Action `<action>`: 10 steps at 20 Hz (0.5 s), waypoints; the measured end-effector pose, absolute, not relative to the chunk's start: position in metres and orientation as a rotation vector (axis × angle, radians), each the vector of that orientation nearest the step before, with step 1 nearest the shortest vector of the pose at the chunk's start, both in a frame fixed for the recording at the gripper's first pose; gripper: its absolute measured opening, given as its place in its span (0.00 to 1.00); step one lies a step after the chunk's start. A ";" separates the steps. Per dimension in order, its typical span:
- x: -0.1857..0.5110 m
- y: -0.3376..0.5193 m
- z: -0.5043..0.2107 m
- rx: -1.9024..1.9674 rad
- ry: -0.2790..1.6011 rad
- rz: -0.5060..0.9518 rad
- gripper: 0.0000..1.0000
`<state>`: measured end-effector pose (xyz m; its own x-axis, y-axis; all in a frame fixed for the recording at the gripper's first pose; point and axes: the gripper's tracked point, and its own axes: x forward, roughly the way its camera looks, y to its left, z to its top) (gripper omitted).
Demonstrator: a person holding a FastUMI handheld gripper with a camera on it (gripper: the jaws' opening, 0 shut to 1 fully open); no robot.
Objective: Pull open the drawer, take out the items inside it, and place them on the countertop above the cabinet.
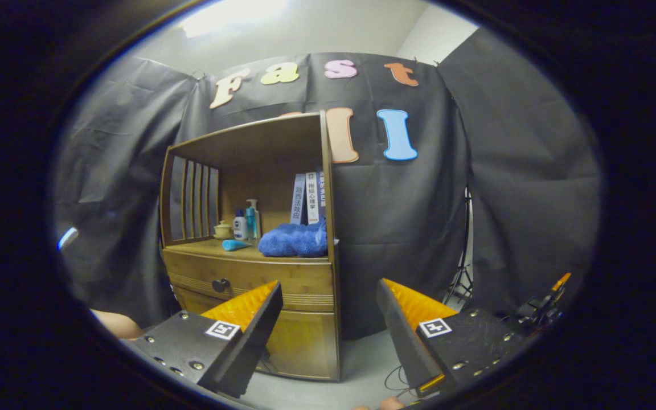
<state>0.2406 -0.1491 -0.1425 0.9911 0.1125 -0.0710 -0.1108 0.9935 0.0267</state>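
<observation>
A wooden cabinet [305, 341] stands ahead and to the left of my gripper [331, 290]. Its drawer [248, 278] is closed, with a dark round knob [220, 285] just beyond my left finger [251, 310]. On the countertop [203, 249] above the drawer lie a blue cloth [294, 239] and a blue tube [234, 245], with small bottles [246, 223], a little pot [222, 229] and upright books [308, 198] behind them. My gripper is open, with nothing between its fingers, some way back from the cabinet.
Black cloth walls close the booth behind and on both sides. A light stand [462, 273] and cables [396, 377] sit on the pale floor right of the cabinet. A slatted side panel [191, 196] closes the shelf's left side.
</observation>
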 end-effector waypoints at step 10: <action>0.226 -0.162 -0.132 0.093 0.036 0.082 0.99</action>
<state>0.2257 -0.1617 -0.1319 0.9960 0.0836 -0.0324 -0.0803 0.9923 0.0939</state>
